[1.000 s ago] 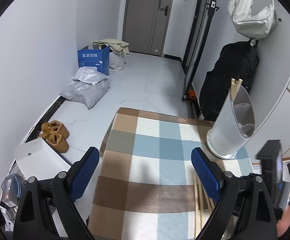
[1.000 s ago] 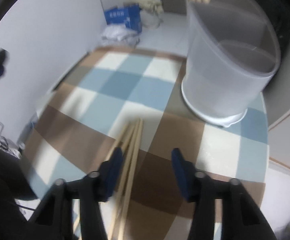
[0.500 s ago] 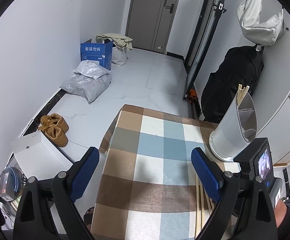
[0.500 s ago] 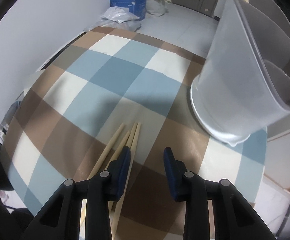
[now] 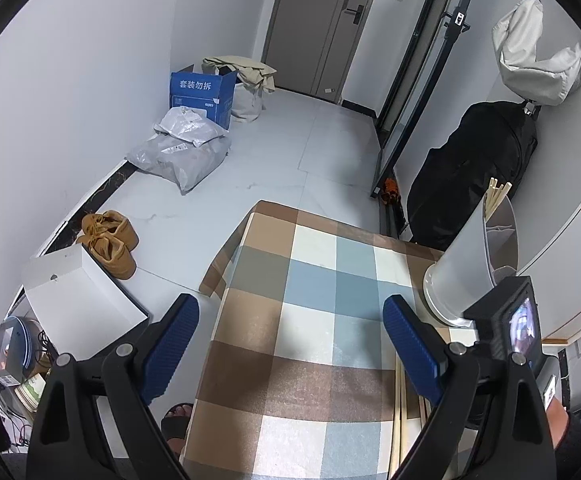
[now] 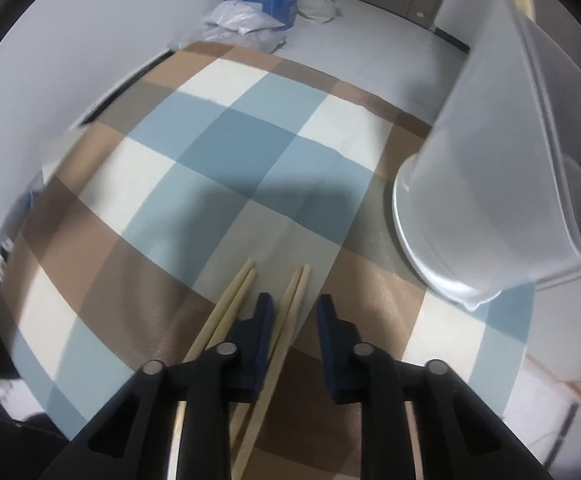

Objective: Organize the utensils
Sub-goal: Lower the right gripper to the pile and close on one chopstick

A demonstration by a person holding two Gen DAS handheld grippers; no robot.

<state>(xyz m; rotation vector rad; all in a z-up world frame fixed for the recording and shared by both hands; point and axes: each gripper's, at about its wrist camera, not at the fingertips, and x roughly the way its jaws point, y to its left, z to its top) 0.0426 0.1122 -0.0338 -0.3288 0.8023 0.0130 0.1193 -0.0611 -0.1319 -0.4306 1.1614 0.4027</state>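
Right gripper (image 6: 292,308): pointed steeply down at the table, jaws closing with a narrow gap left; one pair of chopsticks (image 6: 290,312) lies between the blue pads, hard by the left one; whether either pad touches the wood cannot be told.

Second pair of chopsticks (image 6: 226,304): flat on the cloth just left of the right gripper's left finger, outside the jaws, roughly parallel to the first pair, tips pointing away from the camera.

Left gripper (image 5: 290,336): held above the table's near part, jaws spread wide, nothing between the blue pads; beneath its right finger the loose chopsticks show as pale strips on the cloth.

Tablecloth (image 6: 226,128): checked in blue, brown and cream, covering the table; bare apart from the items listed.

Utensil holder (image 6: 486,184): pale grey plastic, divided inside, standing at the table's far right corner, well beyond the chopstick tips. Chopsticks already in the holder (image 5: 496,196): several, upright in the rear compartment, ends above the rim.

Floor beyond the table: brown shoes (image 5: 110,240), grey parcel bags (image 5: 182,152), blue carton (image 5: 202,92), black bag (image 5: 474,168) against the right wall.
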